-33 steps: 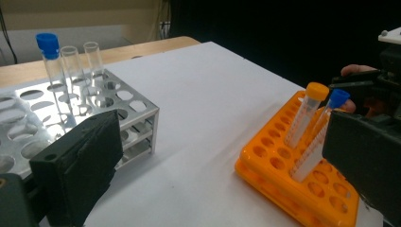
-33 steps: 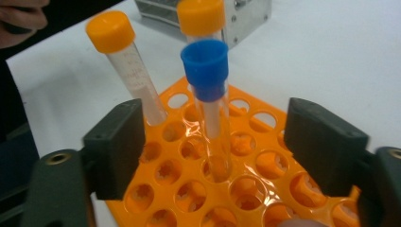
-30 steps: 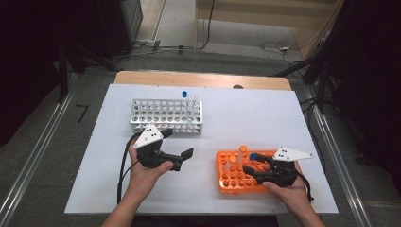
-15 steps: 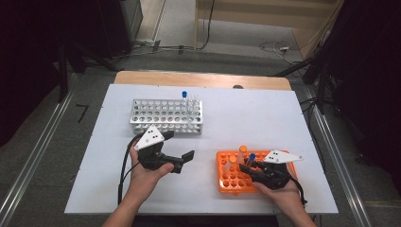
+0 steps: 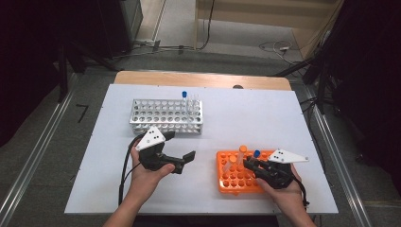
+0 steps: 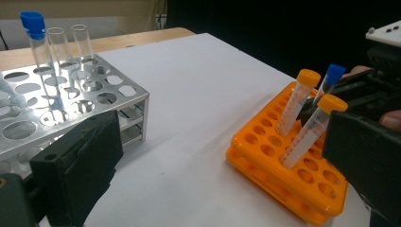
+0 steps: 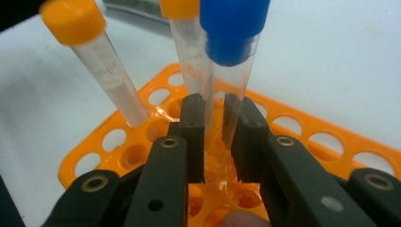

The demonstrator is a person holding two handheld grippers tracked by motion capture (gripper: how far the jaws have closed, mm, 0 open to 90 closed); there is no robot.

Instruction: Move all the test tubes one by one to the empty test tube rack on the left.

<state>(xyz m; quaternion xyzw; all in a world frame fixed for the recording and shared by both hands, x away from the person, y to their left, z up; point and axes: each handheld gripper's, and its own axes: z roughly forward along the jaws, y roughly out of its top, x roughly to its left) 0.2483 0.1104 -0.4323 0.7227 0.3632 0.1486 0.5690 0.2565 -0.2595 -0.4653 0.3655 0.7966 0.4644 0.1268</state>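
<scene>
Over orange rack [image 5: 231, 177], right gripper [image 7: 215, 137] clamps blue-capped tube [image 7: 227, 71]; left gripper [image 5: 182, 161] jaws apart, empty.

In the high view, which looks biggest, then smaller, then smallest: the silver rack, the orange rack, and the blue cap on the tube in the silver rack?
1. Silver rack: biggest.
2. Orange rack: smaller, though the right gripper hides part of it, so this is a little unsure.
3. Blue cap: by far the smallest.
</scene>
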